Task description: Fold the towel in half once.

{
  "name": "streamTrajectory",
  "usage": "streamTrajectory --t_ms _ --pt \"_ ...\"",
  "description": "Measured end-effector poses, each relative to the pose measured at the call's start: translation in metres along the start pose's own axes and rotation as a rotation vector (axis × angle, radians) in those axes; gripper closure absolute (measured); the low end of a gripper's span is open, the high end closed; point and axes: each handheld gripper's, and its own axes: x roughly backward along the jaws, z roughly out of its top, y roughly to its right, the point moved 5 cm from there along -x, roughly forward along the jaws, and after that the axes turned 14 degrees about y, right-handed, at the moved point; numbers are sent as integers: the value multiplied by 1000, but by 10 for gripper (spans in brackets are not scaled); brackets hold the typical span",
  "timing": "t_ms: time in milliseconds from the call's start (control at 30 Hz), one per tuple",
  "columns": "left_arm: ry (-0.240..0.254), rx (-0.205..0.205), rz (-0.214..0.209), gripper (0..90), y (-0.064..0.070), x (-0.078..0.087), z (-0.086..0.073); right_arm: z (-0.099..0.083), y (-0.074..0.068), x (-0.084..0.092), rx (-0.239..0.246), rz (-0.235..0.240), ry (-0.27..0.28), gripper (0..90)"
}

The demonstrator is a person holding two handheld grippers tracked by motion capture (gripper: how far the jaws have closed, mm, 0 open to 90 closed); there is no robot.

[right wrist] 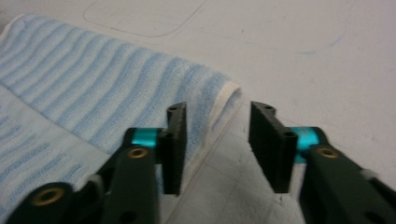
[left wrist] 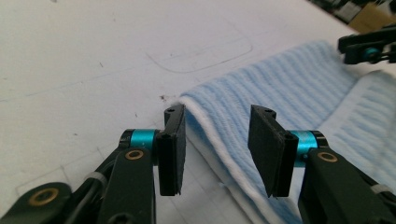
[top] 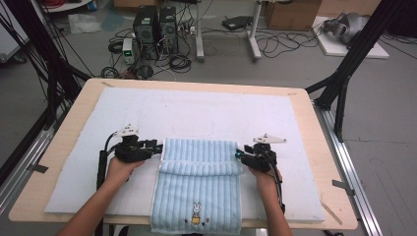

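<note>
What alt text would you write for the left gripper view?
A light blue striped towel, its edge folded over, lies on a white mat. The left gripper stands open around the towel's white hem without pressing it.

Your forearms were bare, no sleeves in the high view. Your left gripper (top: 160, 147) and right gripper (top: 237, 153) were black, each topped with a pale grey three-cornered plate and trailing a black cable along the arm. Up close, the left gripper (left wrist: 217, 149) had flat black rectangular pads (left wrist: 170, 149) with ribbed faces, turquoise metal collars behind them, brass-coloured rivets on the black linkage arms, and small screw holes at the pad tops. The right gripper (right wrist: 217, 147) had the same parts, with a white tie on the linkage.
</note>
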Motion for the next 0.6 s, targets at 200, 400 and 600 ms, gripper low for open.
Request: streamTrajectory --t_ms 200,400,600 --pt "-74 -28 48 549 -2 -18 -6 -5 -6 -7 32 18 -39 491" --pt "-109 -76 40 573 3 -22 -7 -7 -11 -10 96 17 -57 520" --pt "-130 -128 51 726 4 -24 -7 -6 -12 -11 100 14 -65 518"
